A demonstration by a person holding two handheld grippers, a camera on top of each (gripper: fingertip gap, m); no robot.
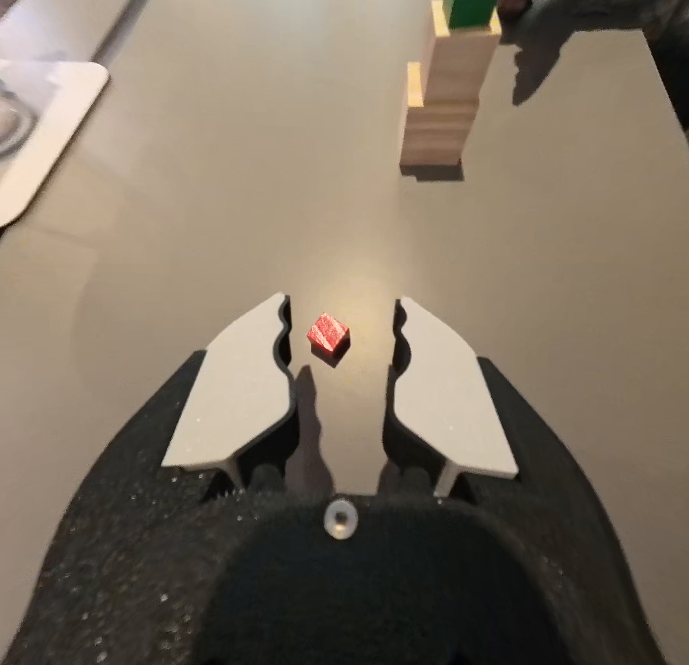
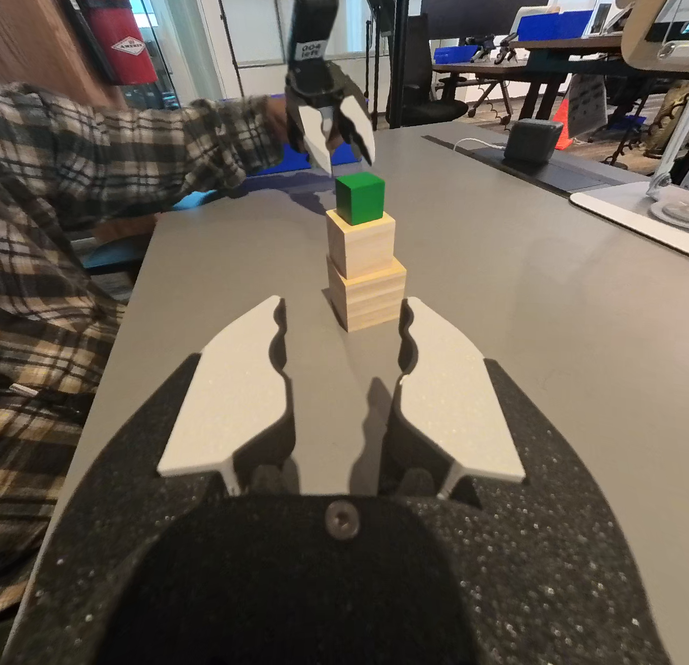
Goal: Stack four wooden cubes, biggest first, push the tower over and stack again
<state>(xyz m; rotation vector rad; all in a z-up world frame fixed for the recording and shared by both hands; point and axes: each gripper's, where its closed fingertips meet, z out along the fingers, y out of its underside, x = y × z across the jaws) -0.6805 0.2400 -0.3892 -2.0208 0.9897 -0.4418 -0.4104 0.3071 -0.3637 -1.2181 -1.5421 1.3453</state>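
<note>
Left gripper [image 1: 342, 304] released, hovering over small red cube [image 1: 328, 335] lying loose on desk [image 1: 223, 199]. Right gripper [image 2: 342, 304] released, empty, facing three-cube stack: green cube [image 2: 360, 197] on top, mid-desk.

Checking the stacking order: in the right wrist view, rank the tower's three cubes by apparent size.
1. Bottom plain wood cube, largest, though it sits lowest and looks nearest the camera.
2. Middle plain wood cube.
3. Green cube, smallest.
The right gripper is open, holding nothing.
</note>
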